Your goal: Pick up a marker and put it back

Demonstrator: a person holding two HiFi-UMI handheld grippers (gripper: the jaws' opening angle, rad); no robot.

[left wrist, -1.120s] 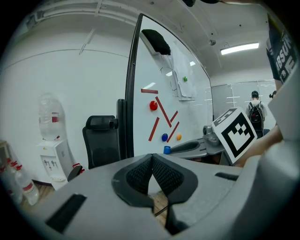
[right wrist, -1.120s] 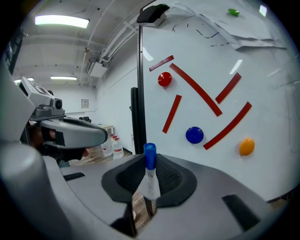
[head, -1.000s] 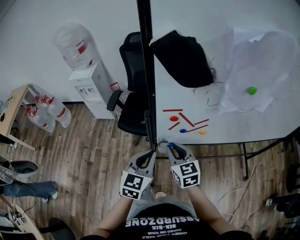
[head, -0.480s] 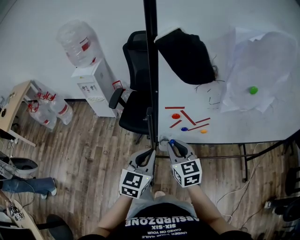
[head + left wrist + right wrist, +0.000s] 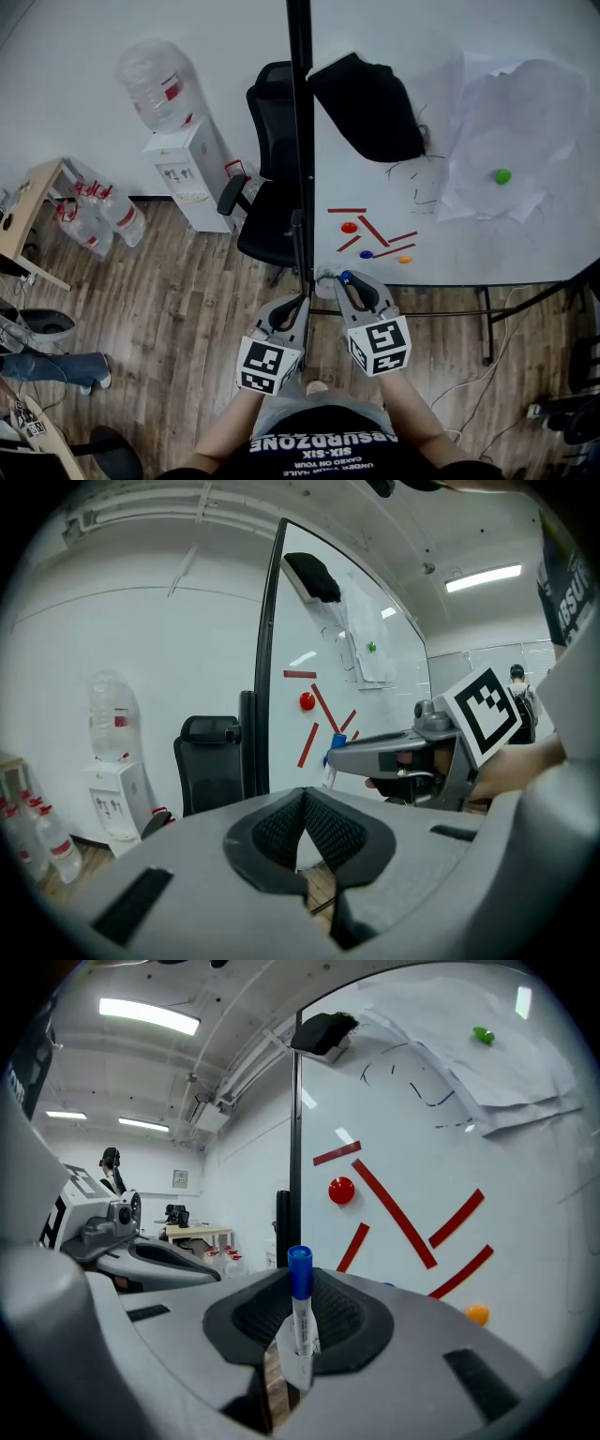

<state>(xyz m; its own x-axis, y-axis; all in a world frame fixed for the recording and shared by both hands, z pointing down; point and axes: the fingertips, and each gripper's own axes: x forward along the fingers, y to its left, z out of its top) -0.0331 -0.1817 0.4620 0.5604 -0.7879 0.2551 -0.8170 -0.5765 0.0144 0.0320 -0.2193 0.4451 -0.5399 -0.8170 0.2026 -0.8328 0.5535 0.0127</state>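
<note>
— What could trip us up from here?
— Our right gripper (image 5: pixel 349 284) is clamped on the marker (image 5: pixel 300 1312). It stands upright between the pads, close to the near edge of the board (image 5: pixel 487 248). The blue cap pokes out above the pads. We judge that a knock of that cap on the black post (image 5: pixel 302 141) or on the board's edge could lever the marker loose and drop it to the floor (image 5: pixel 187 309). We also can't make out where it belongs, so we might put it back in the wrong spot.
— And our left gripper (image 5: pixel 302 799)?
— Closed on nothing, just left of the right one.
— The count?
— One marker and two grippers. On the board there are five red strips (image 5: pixel 394 1213) and one black cloth (image 5: pixel 367 103) at the far edge. There are also four round magnets: red (image 5: pixel 341 1190), blue (image 5: pixel 366 254), orange (image 5: pixel 477 1314) and green (image 5: pixel 483 1034). Left of the post, one chair (image 5: pixel 267 169).
</note>
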